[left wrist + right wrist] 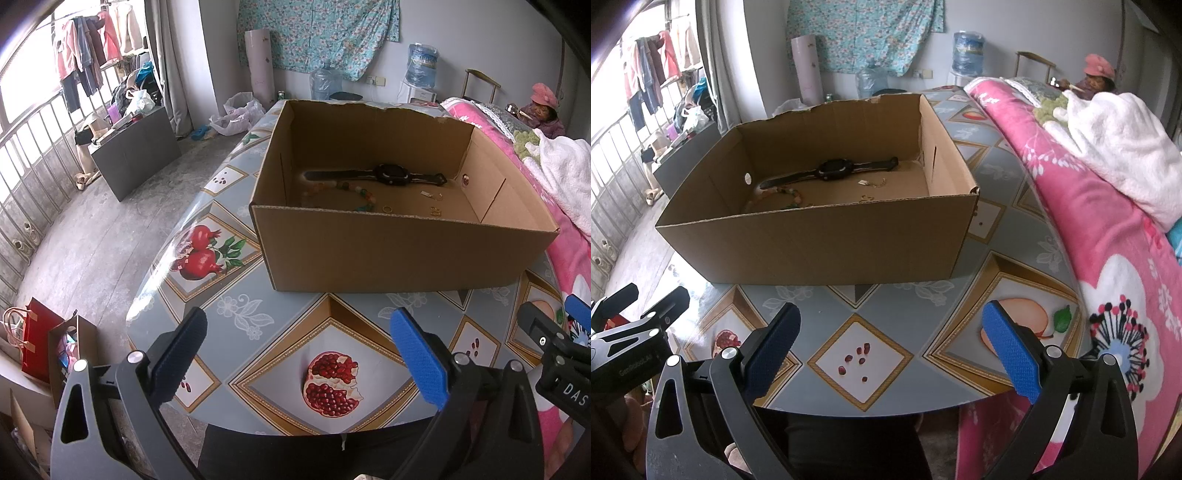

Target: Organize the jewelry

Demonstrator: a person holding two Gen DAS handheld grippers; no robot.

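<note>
Open brown cardboard box [399,251] stood on the round table with the fruit-patterned oilcloth [229,321], toward its far half. Inside, on the box floor: black wristwatch with strap laid flat [391,174] nearest the far wall; multicoloured beaded bracelet [351,194] just in front of it, toward the left wall; small gold ring [387,209] and small gold earrings [436,211] nearer the front wall; thin gold chain with a tag [432,195] between these and the watch. Pink floral blanket [1108,236] lay along the table's right edge, a white fleece throw [1123,147] on top of it.
</note>
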